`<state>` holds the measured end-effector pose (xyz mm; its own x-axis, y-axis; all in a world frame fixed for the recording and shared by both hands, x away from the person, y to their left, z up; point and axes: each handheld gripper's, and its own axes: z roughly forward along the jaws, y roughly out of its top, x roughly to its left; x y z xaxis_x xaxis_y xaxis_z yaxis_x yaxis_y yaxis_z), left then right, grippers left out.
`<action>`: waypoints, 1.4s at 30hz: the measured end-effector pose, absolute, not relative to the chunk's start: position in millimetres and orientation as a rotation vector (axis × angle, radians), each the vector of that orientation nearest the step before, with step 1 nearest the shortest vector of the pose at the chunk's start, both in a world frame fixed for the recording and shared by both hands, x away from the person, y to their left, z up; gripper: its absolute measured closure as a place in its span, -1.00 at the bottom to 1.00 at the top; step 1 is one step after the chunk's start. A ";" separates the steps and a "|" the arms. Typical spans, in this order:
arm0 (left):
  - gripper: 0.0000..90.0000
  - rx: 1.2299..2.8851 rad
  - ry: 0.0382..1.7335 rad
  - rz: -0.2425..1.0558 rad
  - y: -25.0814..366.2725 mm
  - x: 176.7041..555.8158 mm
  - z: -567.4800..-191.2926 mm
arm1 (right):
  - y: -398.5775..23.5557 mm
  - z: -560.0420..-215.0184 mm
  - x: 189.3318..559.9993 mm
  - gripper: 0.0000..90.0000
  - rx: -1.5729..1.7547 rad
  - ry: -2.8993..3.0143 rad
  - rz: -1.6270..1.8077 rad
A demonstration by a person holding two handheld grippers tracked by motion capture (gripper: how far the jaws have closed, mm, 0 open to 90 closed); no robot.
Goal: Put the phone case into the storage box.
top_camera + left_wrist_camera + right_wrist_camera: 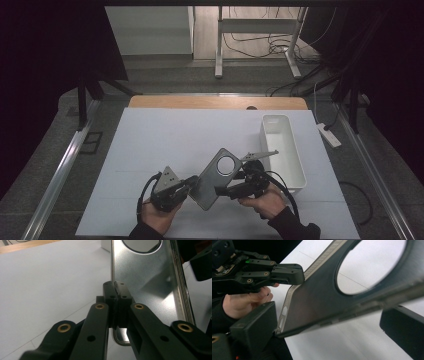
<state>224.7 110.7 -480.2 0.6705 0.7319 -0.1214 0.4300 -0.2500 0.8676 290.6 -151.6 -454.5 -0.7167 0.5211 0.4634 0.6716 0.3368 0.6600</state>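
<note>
White sheeting [165,145] covers the table, with a strip of bare wood [215,102] left showing along the far edge. Beyond it, grey floor, white table legs [219,45] and loose cables [260,45] are seen, and dark curtains close off both sides.

A white bin [282,150] stands at the right of the sheet, its long side running away from the person.

A grey metal plate [216,177] with a large round hole [225,164] near its far end is held up off the sheet between the two grippers, tilted, with the hole end farther from the person and to the right. In the left gripper view the plate [147,282] stands nearly edge-on.

The left gripper [191,183] is pinched on the plate's left edge near its lower end; in the left gripper view [117,293] its jaws are pressed together with the thin edge caught between the pads. In the right gripper view this gripper [297,275] is seen clamped at the plate's [319,300] rim, with the hand [244,302] behind it.

The right gripper [222,190] is brought in from the right, beside the plate's right edge. In the right gripper view its jaws are spread wide, one on either side of the plate's edge, and no pad is seen pressing on the metal. The right hand [267,200] grips its body from below.
</note>
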 end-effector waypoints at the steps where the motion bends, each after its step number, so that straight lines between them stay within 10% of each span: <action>1: 0.98 1.887 0.913 0.380 110.7 224.7 -480.2 | -151.6 -454.5 290.6 -0.90 -1.094 -2.425 -1.324; 16: 0.97 1.890 0.898 0.348 109.8 224.7 -480.3 | -147.7 -460.7 298.5 0.31 -1.111 -2.266 -1.309; 42: 0.92 1.897 0.879 0.272 114.0 225.8 -482.4 | -152.5 -468.3 302.6 0.80 -1.154 -2.069 -1.306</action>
<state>225.8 114.0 -482.4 0.7120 0.6780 -0.1825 0.4562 -0.2493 0.8542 302.6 -152.5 -468.3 -0.5596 0.4179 0.7157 0.8259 0.2089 0.5237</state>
